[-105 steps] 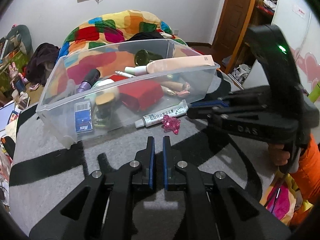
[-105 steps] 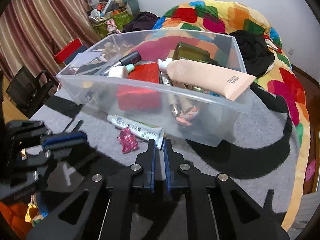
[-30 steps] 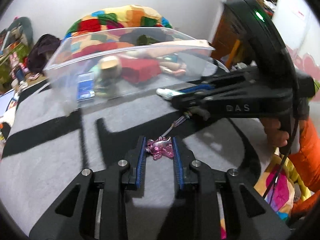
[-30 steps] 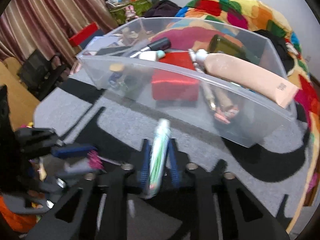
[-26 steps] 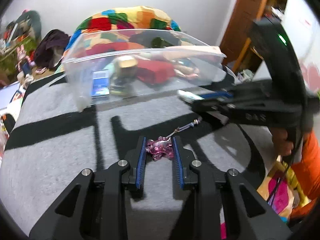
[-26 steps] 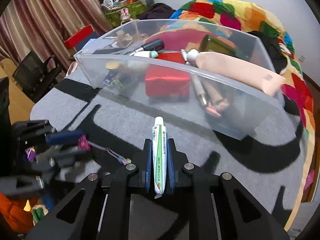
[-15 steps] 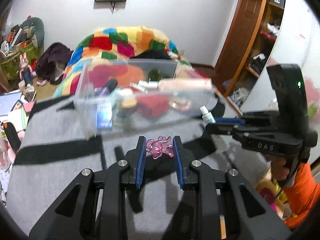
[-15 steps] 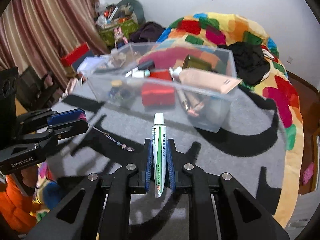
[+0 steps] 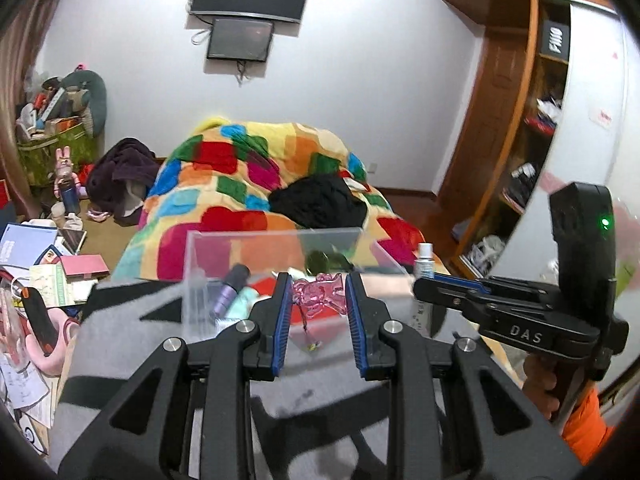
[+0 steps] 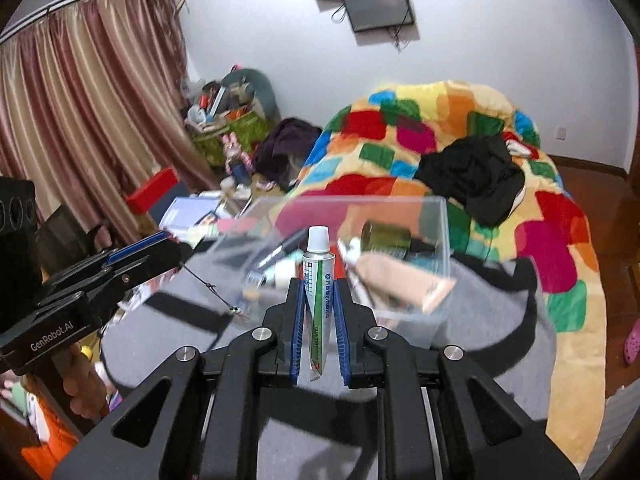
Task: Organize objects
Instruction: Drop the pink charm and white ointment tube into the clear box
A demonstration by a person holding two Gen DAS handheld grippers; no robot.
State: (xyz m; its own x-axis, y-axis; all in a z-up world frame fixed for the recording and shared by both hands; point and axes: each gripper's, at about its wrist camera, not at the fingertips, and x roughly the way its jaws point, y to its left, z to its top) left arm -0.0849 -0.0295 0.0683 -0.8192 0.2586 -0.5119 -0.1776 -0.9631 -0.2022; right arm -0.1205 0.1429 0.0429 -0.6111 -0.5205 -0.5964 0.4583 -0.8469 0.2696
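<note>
The pink charm (image 9: 318, 294) sits at the centre of the left wrist view, pinched between the blue pads of the left gripper (image 9: 316, 300), its thin cord dangling below toward the grey cover. In the right wrist view the white and green tube (image 10: 319, 292) stands cap-up in the middle of the frame, pinched by the right gripper (image 10: 319, 312), with its crimped end hanging beneath the jaws. Both things are held in the air, off the surface.

Just beyond each load, at mid-frame, stands the clear bin (image 9: 192, 264), open at the top and already holding a purple bottle (image 9: 230, 288), a beige tube (image 10: 400, 280), a dark green jar (image 10: 386, 236) and a red item. It rests on a grey and black patterned cover; whether a table or the bed lies beneath cannot be told. The patchwork quilt (image 9: 240, 184) fills the upper middle behind it.

The step in hand looks like the carry: both items lifted and pointed at the bin, neither yet clearly over its opening. The next move likely calls for bringing each gripper above the near rim, clear of it and of the other gripper at the frame's edge, then spreading the jaws so the items drop inside. The trailing cord could catch on the rim.
</note>
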